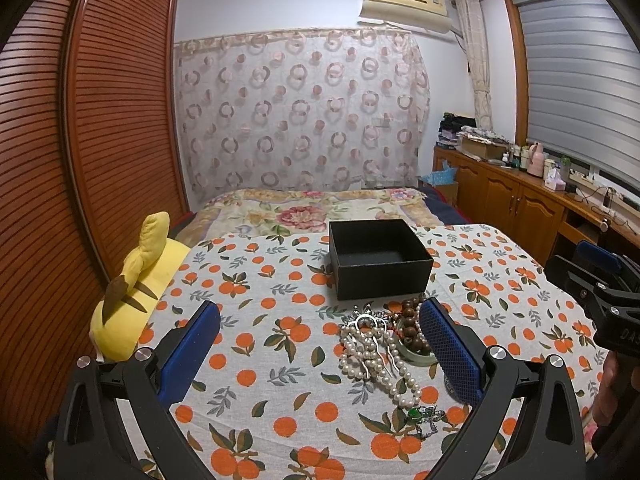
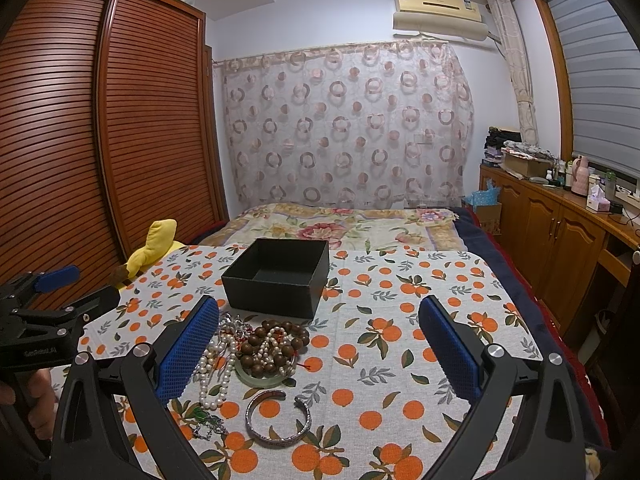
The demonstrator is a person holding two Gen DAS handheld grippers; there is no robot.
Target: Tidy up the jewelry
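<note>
Silver bangle (image 2: pixel 279 416) between right gripper (image 2: pixel 319 332) fingers, left gripper (image 1: pixel 320 336) spread too; both empty; jewelry pile (image 2: pixel 256 350) by inner fingers, black box (image 2: pixel 278 276) beyond.

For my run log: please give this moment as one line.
left gripper: open, empty | right gripper: open, empty | box: empty | jewelry: piled on cloth before box | bangle: apart, nearer

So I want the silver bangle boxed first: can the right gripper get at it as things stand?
Probably yes. The silver bangle lies alone on the cloth, just clear of the bead pile, and the right gripper hangs open above with nothing between.
</note>
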